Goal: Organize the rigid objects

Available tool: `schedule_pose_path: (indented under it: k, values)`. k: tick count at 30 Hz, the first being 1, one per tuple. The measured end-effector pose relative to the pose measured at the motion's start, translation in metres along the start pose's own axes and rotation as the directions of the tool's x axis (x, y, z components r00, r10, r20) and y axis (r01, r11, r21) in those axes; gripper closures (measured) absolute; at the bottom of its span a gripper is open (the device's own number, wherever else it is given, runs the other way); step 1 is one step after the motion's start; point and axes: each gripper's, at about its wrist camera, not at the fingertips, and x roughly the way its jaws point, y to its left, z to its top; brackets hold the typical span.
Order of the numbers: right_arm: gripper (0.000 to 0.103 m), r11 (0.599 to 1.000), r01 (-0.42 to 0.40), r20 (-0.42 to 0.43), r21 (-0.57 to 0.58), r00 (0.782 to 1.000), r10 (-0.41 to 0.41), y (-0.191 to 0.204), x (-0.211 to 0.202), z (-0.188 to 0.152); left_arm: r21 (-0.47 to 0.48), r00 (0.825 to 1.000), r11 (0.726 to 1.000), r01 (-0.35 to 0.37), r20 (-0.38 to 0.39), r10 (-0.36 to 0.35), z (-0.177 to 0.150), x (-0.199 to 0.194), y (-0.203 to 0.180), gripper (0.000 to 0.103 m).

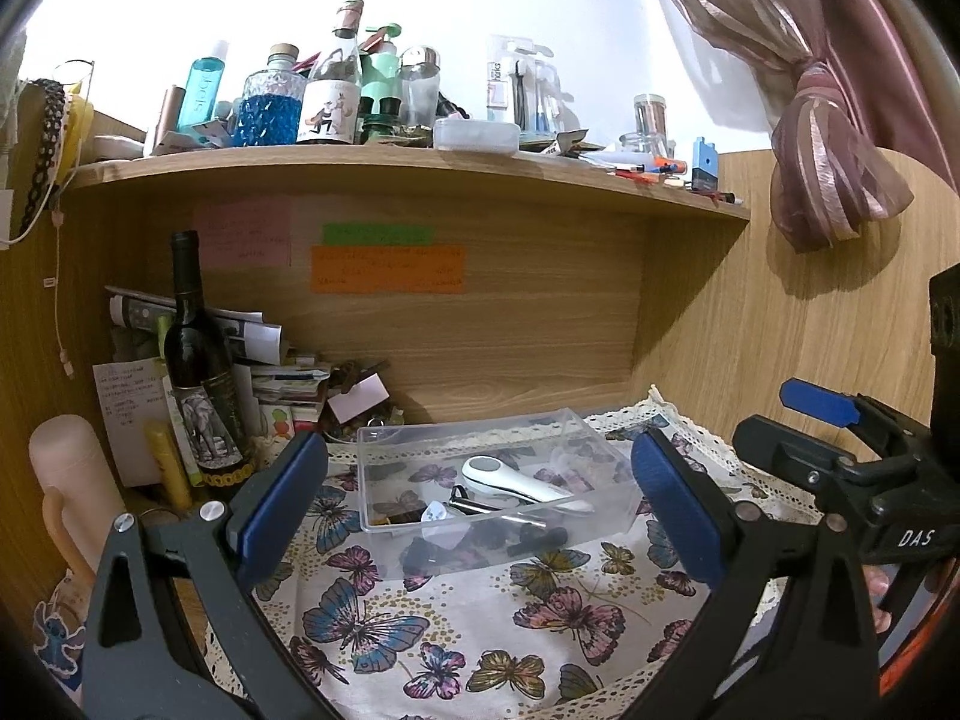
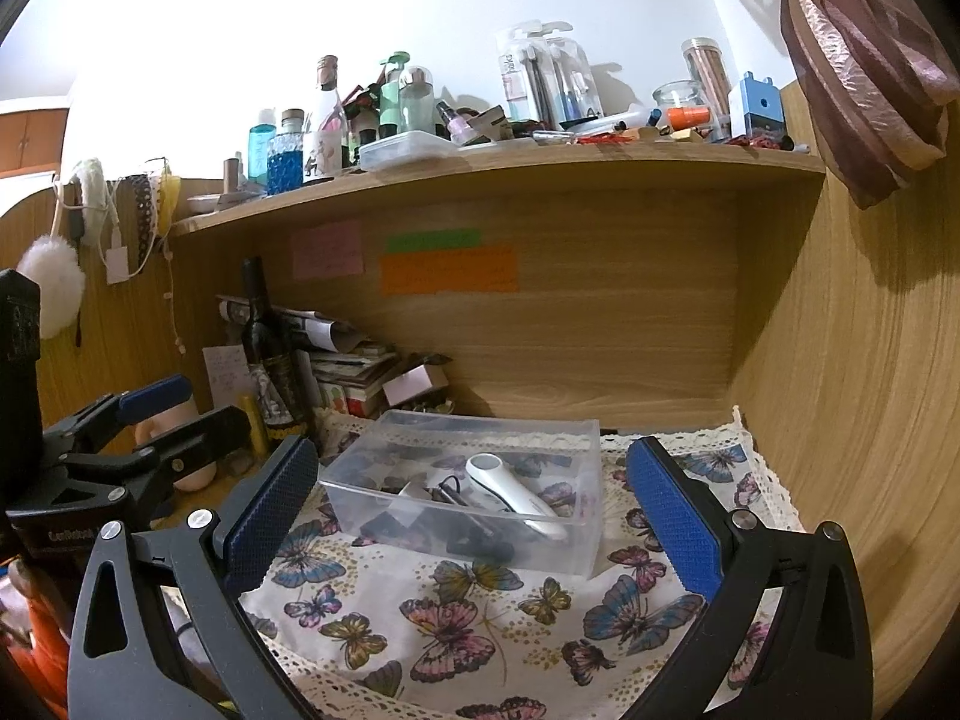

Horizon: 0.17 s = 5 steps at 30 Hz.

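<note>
A clear plastic box (image 1: 420, 516) stands on the butterfly cloth (image 1: 456, 618) in the desk alcove. In it lie a white handheld device (image 1: 516, 480) and several small dark items. My left gripper (image 1: 480, 516) is open and empty, its blue pads on either side of the box, a little in front of it. My right gripper (image 2: 474, 516) is open and empty, facing the same box (image 2: 564, 540) with the white device (image 2: 510, 492) inside. The right gripper also shows at the right of the left wrist view (image 1: 840, 438), and the left gripper at the left of the right wrist view (image 2: 138, 420).
A dark wine bottle (image 1: 201, 360) and piled papers (image 1: 282, 372) stand at the alcove's back left. A pink bottle (image 1: 72, 480) is at far left. The shelf (image 1: 420, 165) above is crowded with bottles and jars. A tied curtain (image 1: 834, 144) hangs at right.
</note>
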Motion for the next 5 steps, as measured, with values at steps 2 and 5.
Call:
schedule_pose_path:
  k: [2,5]
  values:
    - [0.000,1.000,-0.002,-0.002,-0.002,1.000,0.002,0.0005,0.0006,-0.0004,-0.002,1.000,1.000,0.001,-0.001,-0.001,0.0002,0.0002,0.0003,0.000]
    - [0.000,1.000,-0.005,-0.005,-0.002,1.000,0.005,0.0006,0.0019,-0.0009,-0.005,1.000,1.000,0.010,-0.010,-0.010,0.0003,0.0013,0.0008,0.000]
